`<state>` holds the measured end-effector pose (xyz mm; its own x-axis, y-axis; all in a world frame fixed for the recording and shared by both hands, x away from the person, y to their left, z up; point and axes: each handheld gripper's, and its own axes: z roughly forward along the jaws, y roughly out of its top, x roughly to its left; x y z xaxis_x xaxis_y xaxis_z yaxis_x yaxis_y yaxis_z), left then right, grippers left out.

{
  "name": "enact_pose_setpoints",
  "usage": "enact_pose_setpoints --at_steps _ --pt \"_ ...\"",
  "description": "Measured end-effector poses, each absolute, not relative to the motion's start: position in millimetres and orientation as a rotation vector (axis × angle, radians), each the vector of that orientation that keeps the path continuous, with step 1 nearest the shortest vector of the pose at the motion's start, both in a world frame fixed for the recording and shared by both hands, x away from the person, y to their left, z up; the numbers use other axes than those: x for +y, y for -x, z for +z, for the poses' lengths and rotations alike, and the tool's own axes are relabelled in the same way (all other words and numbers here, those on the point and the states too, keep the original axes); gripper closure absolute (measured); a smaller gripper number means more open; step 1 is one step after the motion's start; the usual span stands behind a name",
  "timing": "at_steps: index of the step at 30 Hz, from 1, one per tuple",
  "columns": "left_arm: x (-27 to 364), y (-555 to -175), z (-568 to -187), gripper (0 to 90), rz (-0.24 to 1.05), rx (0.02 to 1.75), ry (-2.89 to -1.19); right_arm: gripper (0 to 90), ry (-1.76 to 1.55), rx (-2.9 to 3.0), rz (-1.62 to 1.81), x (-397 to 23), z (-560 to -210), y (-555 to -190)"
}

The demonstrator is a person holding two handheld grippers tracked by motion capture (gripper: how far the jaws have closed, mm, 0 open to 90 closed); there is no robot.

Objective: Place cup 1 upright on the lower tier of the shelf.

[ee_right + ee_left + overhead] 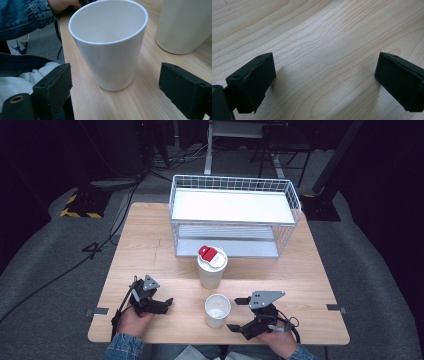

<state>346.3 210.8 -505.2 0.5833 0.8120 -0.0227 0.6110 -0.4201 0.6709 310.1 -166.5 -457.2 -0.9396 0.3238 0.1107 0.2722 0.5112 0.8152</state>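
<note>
The right gripper (pixel 238 314) lies low over the near table edge, pointing left at the white cup (pixel 217 310), jaws apart with the cup just ahead of them, untouched. The left gripper (pixel 167 302) rests on the wood at near left, jaws apart on nothing. Behind the cup stands a taller lidded cup (pixel 211 266), with a white wire rack (pixel 233 215) beyond. The table (pixel 150 235) is light wood on grey floor; the room is dark.

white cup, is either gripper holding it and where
Nothing is held. The right gripper stands open with the white cup ahead, untouched; the left gripper is open over bare table.
</note>
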Motion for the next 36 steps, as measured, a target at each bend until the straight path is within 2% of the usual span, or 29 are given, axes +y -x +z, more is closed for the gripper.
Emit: enact_pose_setpoints --at_steps 36 --pt "210.2 -346.1 -505.5 3.9 0.4 1.133 -2.165 12.7 -0.513 2.714 1.401 -117.4 -487.6 -319.7"
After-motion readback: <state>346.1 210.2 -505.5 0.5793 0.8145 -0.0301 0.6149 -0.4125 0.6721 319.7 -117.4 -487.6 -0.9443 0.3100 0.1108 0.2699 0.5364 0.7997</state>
